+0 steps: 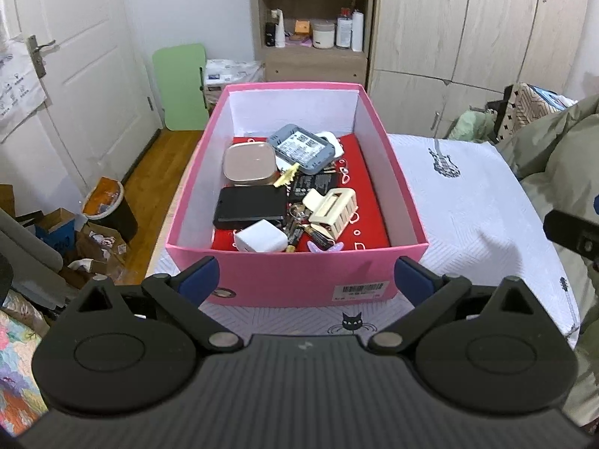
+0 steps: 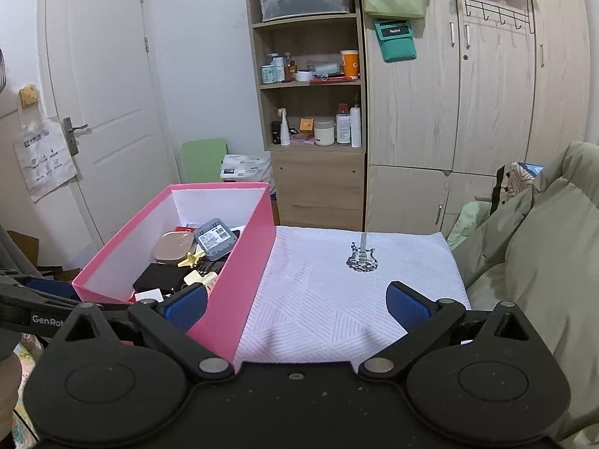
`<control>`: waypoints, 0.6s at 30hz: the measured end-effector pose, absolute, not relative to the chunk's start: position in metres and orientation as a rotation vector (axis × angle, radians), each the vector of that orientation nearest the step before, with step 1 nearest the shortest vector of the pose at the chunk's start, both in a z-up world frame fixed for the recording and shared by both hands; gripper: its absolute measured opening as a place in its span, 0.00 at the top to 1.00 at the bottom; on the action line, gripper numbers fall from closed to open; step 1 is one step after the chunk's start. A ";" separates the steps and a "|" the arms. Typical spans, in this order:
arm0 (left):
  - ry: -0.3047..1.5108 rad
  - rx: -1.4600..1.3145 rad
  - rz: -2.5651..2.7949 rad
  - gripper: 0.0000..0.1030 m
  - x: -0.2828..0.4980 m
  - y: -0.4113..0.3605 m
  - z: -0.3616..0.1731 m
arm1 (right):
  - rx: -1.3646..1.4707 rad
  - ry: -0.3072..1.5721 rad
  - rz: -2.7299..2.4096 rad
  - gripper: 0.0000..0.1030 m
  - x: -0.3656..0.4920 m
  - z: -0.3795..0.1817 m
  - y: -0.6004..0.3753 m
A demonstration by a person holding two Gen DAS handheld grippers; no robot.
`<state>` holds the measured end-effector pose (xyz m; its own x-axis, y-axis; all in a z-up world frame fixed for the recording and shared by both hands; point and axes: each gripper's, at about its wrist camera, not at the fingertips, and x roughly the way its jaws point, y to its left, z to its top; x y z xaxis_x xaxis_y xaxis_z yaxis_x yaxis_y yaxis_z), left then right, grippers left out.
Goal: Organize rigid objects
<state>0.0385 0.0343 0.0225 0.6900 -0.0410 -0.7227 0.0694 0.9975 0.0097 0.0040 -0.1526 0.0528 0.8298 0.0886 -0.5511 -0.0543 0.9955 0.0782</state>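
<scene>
A pink box [image 1: 299,277] stands on the white bedspread [image 1: 468,202]. Inside lie a beige case [image 1: 248,162], a grey device [image 1: 303,147], a black box [image 1: 249,207], a white charger [image 1: 261,241], a cream hair claw [image 1: 333,207], batteries and keys. My left gripper [image 1: 307,280] is open and empty, just in front of the box's near wall. My right gripper [image 2: 297,305] is open and empty, above the bedspread [image 2: 337,280] beside the box's [image 2: 239,262] right wall. The right gripper's tip shows at the far right of the left wrist view [image 1: 572,234].
A wooden shelf unit [image 2: 307,112] with bottles and a wardrobe [image 2: 468,112] stand behind the bed. A green duvet [image 2: 543,262] lies at the right. The floor at the left holds a bin [image 1: 108,205] and cardboard clutter. A white door [image 2: 105,93] is at the left.
</scene>
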 end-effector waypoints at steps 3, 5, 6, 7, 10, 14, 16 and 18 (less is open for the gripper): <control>0.796 0.037 -0.051 0.00 0.036 0.035 0.022 | 0.062 0.587 0.080 0.00 0.003 0.051 -0.152; 0.794 0.031 -0.050 0.00 0.035 0.037 0.022 | 0.060 0.584 0.081 0.00 0.002 0.050 -0.151; 0.796 0.031 -0.050 0.00 0.035 0.037 0.021 | 0.058 0.581 0.080 0.00 0.002 0.050 -0.151; 0.796 0.029 -0.050 0.00 0.035 0.037 0.021 | 0.056 0.578 0.078 0.00 0.001 0.050 -0.151; 0.796 0.026 -0.047 0.00 0.034 0.037 0.020 | 0.046 0.574 0.071 0.00 0.000 0.048 -0.150; 0.801 0.026 -0.054 0.00 0.034 0.037 0.019 | 0.045 0.574 0.075 0.00 0.000 0.048 -0.151; 0.804 0.026 -0.059 0.00 0.035 0.037 0.018 | 0.044 0.572 0.072 0.00 0.000 0.048 -0.151; 0.802 0.028 -0.061 0.00 0.035 0.037 0.018 | 0.043 0.570 0.066 0.00 0.000 0.047 -0.151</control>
